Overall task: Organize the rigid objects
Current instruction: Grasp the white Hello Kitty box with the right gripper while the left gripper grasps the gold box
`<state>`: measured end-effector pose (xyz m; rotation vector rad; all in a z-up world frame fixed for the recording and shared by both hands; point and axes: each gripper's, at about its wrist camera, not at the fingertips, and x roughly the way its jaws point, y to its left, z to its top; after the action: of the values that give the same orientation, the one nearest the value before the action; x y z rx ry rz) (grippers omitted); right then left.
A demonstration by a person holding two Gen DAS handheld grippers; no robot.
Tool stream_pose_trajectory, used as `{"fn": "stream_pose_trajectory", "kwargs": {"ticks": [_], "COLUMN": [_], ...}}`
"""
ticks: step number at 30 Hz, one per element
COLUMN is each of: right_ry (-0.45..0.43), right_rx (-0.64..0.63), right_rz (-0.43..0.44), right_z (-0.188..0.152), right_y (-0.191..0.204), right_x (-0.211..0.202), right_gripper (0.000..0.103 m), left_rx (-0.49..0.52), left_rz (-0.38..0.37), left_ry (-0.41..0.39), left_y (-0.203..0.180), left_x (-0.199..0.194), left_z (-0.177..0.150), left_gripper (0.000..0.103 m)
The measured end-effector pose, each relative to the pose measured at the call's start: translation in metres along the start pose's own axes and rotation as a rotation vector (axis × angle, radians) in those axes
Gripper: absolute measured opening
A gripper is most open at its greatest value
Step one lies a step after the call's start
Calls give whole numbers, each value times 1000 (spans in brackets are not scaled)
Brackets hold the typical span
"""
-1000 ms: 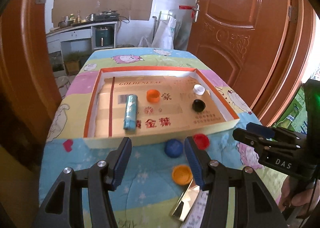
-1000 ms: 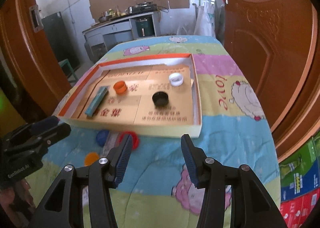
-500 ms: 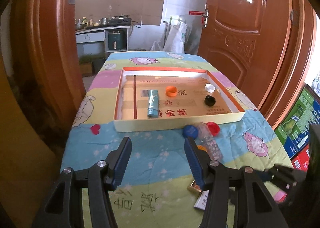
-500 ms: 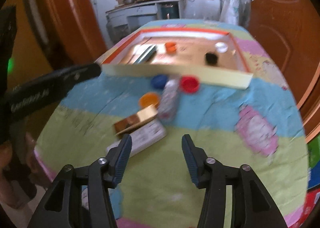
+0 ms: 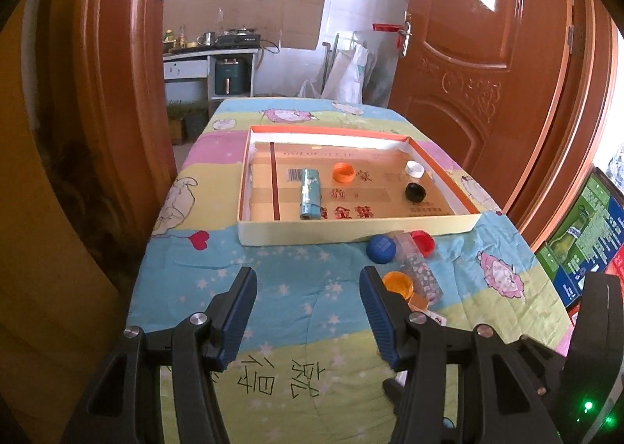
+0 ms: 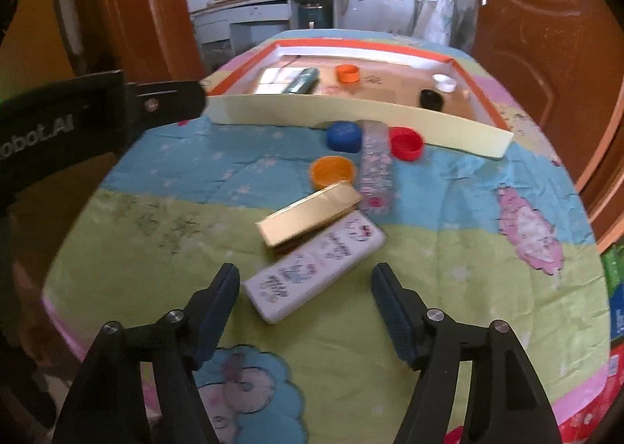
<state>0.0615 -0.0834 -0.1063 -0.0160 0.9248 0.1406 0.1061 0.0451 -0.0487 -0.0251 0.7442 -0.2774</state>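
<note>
Left wrist view is showing a shallow cardboard tray with an orange rim point(image 5: 353, 235) sitting on a cartoon-printed quilted cloth point(image 5: 273, 276). Inside it are lying a teal cylindrical tube point(image 5: 310, 192), an orange ribbed plastic cap point(image 5: 343, 172), a white round cap point(image 5: 414, 169) and a black round cap point(image 5: 415, 192), all apart from one another. Just outside the near wall are resting a blue bottle cap point(image 5: 381, 248), a red bottle cap point(image 5: 423, 241), a clear patterned plastic tube point(image 5: 417, 268) between them, and a yellow-orange cap point(image 5: 397, 283) nearer in. The left gripper point(image 5: 308, 299) is hovering over bare cloth, its ribbed blue pads standing apart with nothing between them.

Right wrist view is giving what the other mostly hides: a shiny gold rectangular box point(image 6: 310, 212) leaning across a flat white case with rounded corners and cartoon print point(image 6: 316, 264), the box touching the clear tube's near end. The right gripper point(image 6: 304, 292) is poised over the white case's near end; its jaws have just been widening and are standing wide apart, the case's end lying between them, pads not pressing on it.
</note>
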Motion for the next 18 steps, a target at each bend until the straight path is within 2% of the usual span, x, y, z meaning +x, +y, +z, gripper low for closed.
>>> {"fn": "stream_pose_trajectory", "kwargs": {"ticks": [2, 5, 8, 15, 18], "right_ry": [-1, 1, 0, 11, 9], "right_rx": [1, 10, 17, 95, 110], "right_rz": [-7, -19, -21, 87, 64], "right_z": [-2, -6, -13, -6, 4], "right_y": [-6, -21, -36, -52, -50], "right_x": [-1, -5, -11, -13, -6], "right_gripper": [70, 61, 57, 59, 59], "left_rx": [7, 43, 84, 146, 145], "left_rz": [-18, -62, -94, -140, -131], "left_ry": [10, 20, 29, 49, 59], "left_y": [-2, -11, -22, -41, -41], "left_x": [4, 7, 9, 11, 12], "left_z": [-2, -6, -12, -22, -24], "left_gripper": [55, 55, 55, 55, 55]}}
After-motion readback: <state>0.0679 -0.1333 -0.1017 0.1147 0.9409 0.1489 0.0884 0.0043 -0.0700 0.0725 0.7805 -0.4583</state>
